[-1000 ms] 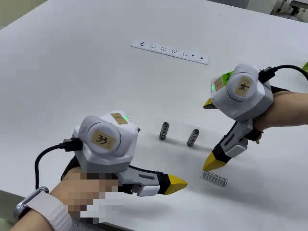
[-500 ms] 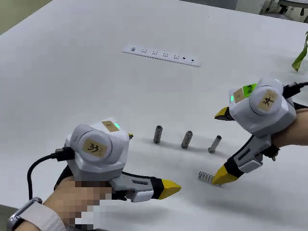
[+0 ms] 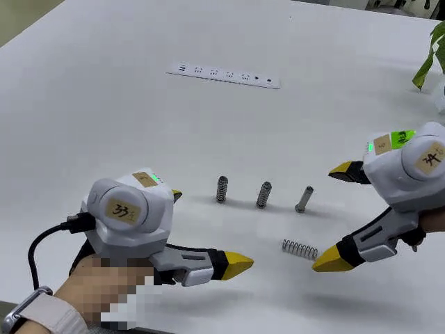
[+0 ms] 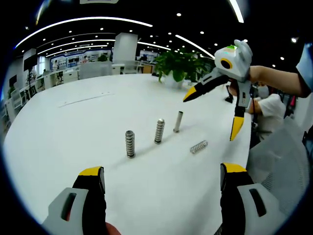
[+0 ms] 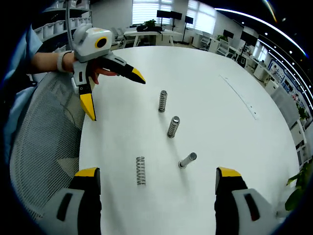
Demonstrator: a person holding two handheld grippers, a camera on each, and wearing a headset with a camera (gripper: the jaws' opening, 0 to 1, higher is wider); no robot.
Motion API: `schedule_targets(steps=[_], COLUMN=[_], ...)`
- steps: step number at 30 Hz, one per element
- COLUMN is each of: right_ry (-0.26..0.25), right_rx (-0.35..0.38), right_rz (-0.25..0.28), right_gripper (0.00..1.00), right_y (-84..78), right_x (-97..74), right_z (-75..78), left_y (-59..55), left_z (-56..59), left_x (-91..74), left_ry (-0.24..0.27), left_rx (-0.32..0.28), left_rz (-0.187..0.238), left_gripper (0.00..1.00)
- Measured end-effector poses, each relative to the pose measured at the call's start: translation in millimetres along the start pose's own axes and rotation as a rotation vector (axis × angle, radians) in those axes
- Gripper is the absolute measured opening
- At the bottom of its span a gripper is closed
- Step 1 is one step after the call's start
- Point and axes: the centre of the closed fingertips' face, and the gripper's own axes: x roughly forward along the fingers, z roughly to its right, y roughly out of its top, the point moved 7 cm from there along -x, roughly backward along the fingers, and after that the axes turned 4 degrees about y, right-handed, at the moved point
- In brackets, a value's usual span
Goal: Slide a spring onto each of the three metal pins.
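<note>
Three metal pins stand in a row on the white table (image 3: pixel 104 104). The left pin (image 3: pixel 222 188) and the middle pin (image 3: pixel 263 195) each wear a spring. The right pin (image 3: pixel 304 199) is bare. A loose spring (image 3: pixel 300 249) lies flat in front of the bare pin. My right gripper (image 3: pixel 335 216) hovers open just right of the loose spring, holding nothing. My left gripper (image 3: pixel 207 229) is open and empty, left of the row. In the right gripper view the loose spring (image 5: pixel 141 170) and the bare pin (image 5: pixel 187 160) lie ahead of the open jaws.
A white power strip (image 3: pixel 224 75) lies at the far side of the table. Green plant leaves (image 3: pixel 431 56) reach in at the upper right. A mesh chair (image 5: pixel 44 147) stands by the table's near edge.
My right gripper has drawn back to the right, away from the loose spring, which stays on the table. The bare pin has come into sight. The left gripper has kept its place.
</note>
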Motion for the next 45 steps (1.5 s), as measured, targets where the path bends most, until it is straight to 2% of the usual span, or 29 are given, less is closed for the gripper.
schedule_targets(steps=[10, 22, 31, 35, 40, 45], right_ry=[-0.039, -0.063, -0.087, -0.090, -0.092, -0.091], right_rx=[0.086, 0.151, 0.189, 0.203, 0.213, 0.229], right_rz=[0.064, 0.092, 0.105, 0.117, 0.120, 0.132], right_gripper=[0.99, 0.99, 0.99, 0.99, 0.99, 0.99], right_y=[-18.4, -39.9, -55.4, -58.1, -62.4, -65.1], right_x=[-11.1, -19.6, -25.0, -24.9, -23.7, -19.9], right_z=[-10.4, -22.0, -20.5, -23.4, -28.0, -32.9], left_y=[-4.3, -11.4, -14.8, -19.5, -19.6, -17.0], left_z=[3.3, 8.7, 7.2, 10.8, 16.8, 23.9], left_x=[2.8, 6.0, 6.9, 9.1, 9.8, 15.4], left_ry=[-0.012, -0.028, -0.035, -0.070, -0.104, -0.162], left_rx=[0.005, 0.021, 0.013, 0.033, 0.040, 0.095], left_rz=[-0.030, -0.071, -0.076, -0.102, -0.109, -0.135], left_gripper=[1.00, 1.00, 1.00, 1.00, 1.00, 0.97])
